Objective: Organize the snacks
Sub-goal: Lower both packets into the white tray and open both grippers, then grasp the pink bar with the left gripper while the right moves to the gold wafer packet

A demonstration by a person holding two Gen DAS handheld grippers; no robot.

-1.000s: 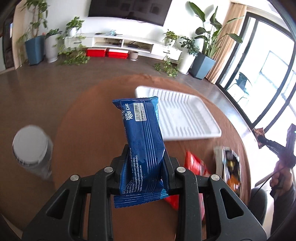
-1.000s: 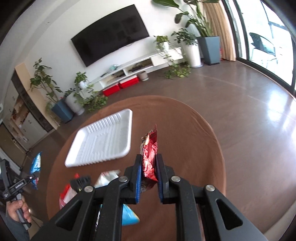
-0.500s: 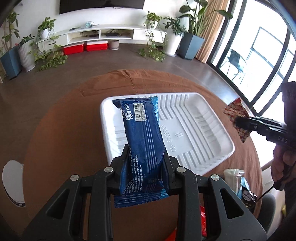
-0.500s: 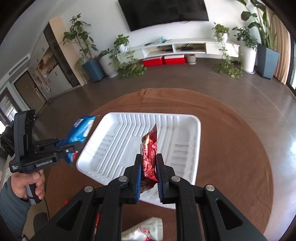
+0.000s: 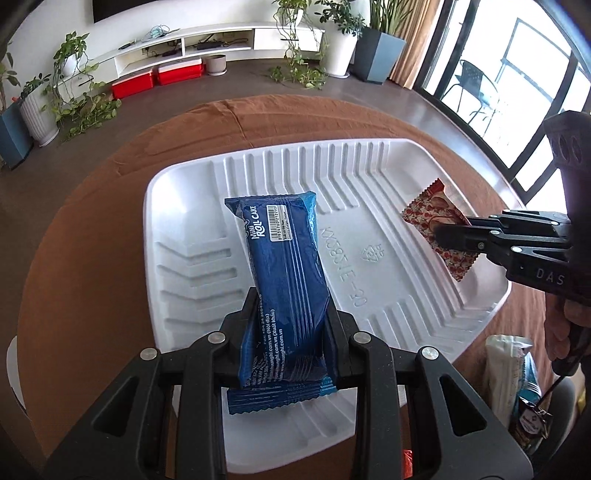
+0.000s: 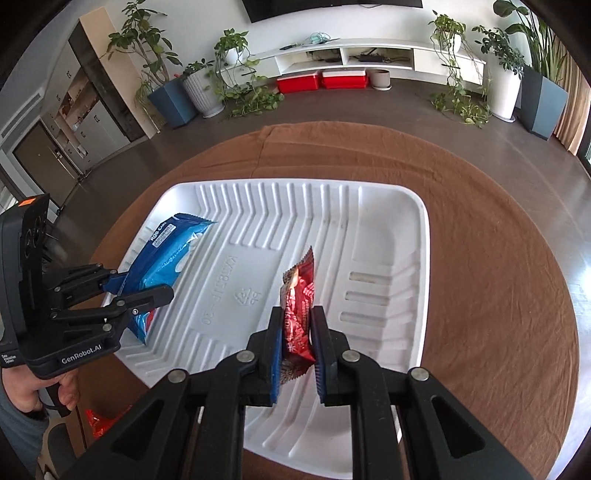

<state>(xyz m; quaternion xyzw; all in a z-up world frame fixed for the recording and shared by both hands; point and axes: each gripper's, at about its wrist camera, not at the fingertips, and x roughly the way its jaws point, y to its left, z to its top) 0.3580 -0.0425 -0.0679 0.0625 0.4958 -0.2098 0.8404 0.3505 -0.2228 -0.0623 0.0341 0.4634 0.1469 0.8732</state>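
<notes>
left tool [image 5: 291, 332] clamped on blue cake pack [image 5: 282, 266], right tool [image 6: 297, 347] clamped on red snack packet [image 6: 297, 295], both poised over white tray [image 6: 388, 236] on brown surface [image 6: 498, 258].

Dark brown glossy floor [image 6: 461, 147] reflected daylight. Long white low media shelf [image 6: 369, 55] stood against white wall [image 5: 221, 11], two red storage boxes [image 6: 321, 79] beneath it. Black wall-mounted screen [image 6: 332, 3] above. Potted green plants [image 6: 229, 48] lined wall. Tall black-framed windows [image 5: 517, 66] at right, beige curtain [image 5: 417, 40] beside them. Round desk under brown cloth [image 6: 498, 240].
</notes>
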